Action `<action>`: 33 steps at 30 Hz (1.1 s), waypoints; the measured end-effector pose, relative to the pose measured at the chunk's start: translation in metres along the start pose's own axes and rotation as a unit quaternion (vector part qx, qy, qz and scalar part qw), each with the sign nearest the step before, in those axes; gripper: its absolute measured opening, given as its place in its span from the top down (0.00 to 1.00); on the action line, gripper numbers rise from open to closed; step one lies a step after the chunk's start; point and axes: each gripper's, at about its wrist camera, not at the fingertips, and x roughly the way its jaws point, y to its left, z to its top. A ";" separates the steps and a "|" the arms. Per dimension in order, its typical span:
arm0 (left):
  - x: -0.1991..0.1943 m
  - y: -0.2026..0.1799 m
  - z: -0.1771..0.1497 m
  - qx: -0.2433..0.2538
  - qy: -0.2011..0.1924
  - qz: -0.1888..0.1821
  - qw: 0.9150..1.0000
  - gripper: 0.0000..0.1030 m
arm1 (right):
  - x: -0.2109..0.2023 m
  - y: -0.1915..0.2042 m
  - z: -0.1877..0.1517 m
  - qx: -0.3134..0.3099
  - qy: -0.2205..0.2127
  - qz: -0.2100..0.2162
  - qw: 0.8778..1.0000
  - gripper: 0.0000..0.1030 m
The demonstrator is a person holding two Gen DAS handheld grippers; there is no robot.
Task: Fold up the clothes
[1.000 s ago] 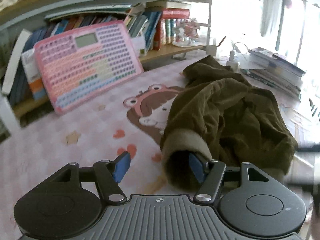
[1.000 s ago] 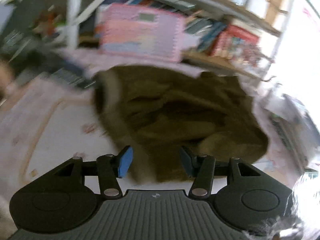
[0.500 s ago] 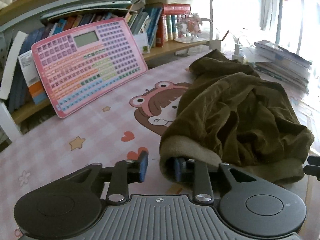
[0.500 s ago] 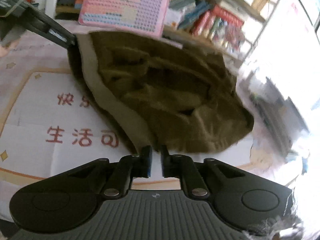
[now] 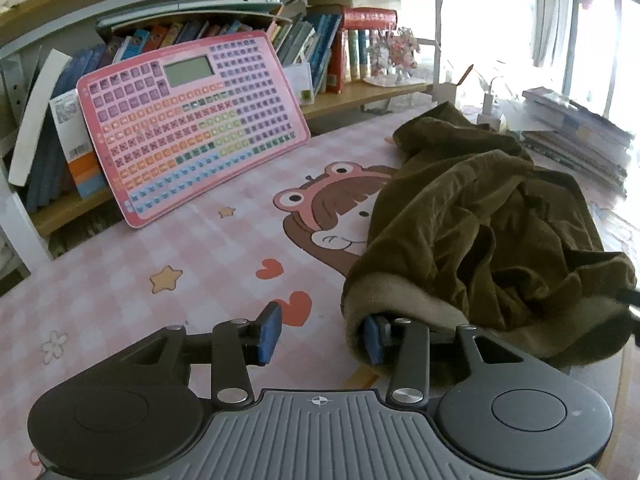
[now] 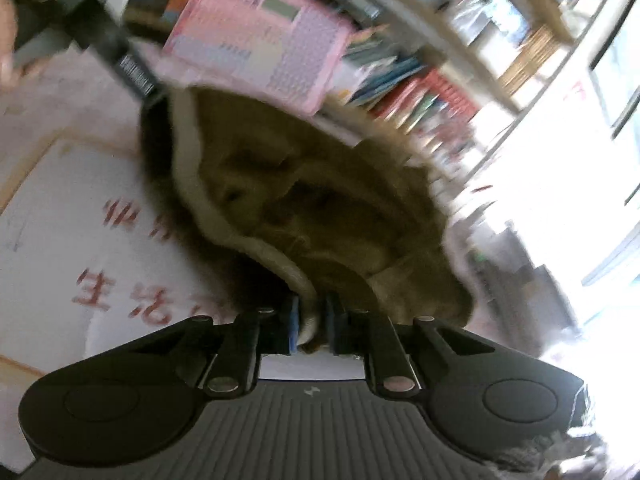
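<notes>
Between right gripper [image 6: 311,326] pads: garment [image 6: 320,208] hem

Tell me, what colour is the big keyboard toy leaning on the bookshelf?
Pink keyboard toy, seen best from the left wrist.

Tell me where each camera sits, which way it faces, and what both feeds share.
Left wrist: rides the left tool, facing the bookshelf; jaws opening, one blue finger tucked inside the brown garment hem.
Right wrist: rides the right tool, rolled and blurred, shut on the garment's pale hem; the other tool and a hand show top left.
Shared: garment, pink keyboard toy, pink mat.
</notes>
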 end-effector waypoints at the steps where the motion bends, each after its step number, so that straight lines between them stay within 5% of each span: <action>1: 0.000 0.000 0.000 0.001 -0.001 -0.001 1.000 0.58 | -0.001 0.001 0.001 -0.006 -0.002 -0.002 1.000 0.88; 9: -0.003 -0.011 0.002 0.020 -0.016 -0.010 1.000 0.59 | 0.029 0.021 -0.006 -0.060 0.038 0.000 0.997 0.86; 11: -0.003 -0.014 0.002 0.027 -0.018 -0.012 0.999 0.72 | 0.029 0.016 -0.008 -0.057 0.043 0.009 0.997 0.94; 12: -0.002 -0.015 0.002 0.028 -0.015 -0.015 0.999 0.95 | 0.029 0.013 -0.008 -0.055 0.046 0.015 0.997 0.95; 13: -0.001 -0.015 0.003 0.028 -0.010 -0.019 0.999 0.96 | 0.027 0.008 -0.007 -0.052 0.049 0.024 0.997 0.96; 18: -0.050 0.012 0.020 -0.038 -0.057 -0.071 0.995 0.95 | -0.019 -0.047 0.011 -0.003 0.027 0.084 0.996 0.97; 23: -0.102 0.036 0.057 -0.122 -0.111 -0.115 0.980 0.95 | -0.078 -0.102 0.042 0.040 -0.037 0.171 0.984 0.97; 26: -0.088 0.021 0.093 -0.118 -0.110 -0.136 0.978 0.95 | -0.074 -0.124 0.052 0.007 -0.048 0.116 0.992 0.97; 29: -0.053 -0.009 0.159 -0.085 -0.133 -0.151 0.976 0.95 | -0.051 -0.161 0.064 -0.048 -0.062 -0.010 0.997 0.97; 31: -0.052 -0.025 0.215 -0.082 -0.183 -0.159 0.967 0.95 | -0.047 -0.187 0.083 -0.085 -0.090 -0.113 0.986 0.97; 33: -0.075 -0.033 0.268 -0.080 -0.257 -0.176 0.947 0.95 | -0.063 -0.214 0.109 -0.095 -0.127 -0.201 0.967 0.97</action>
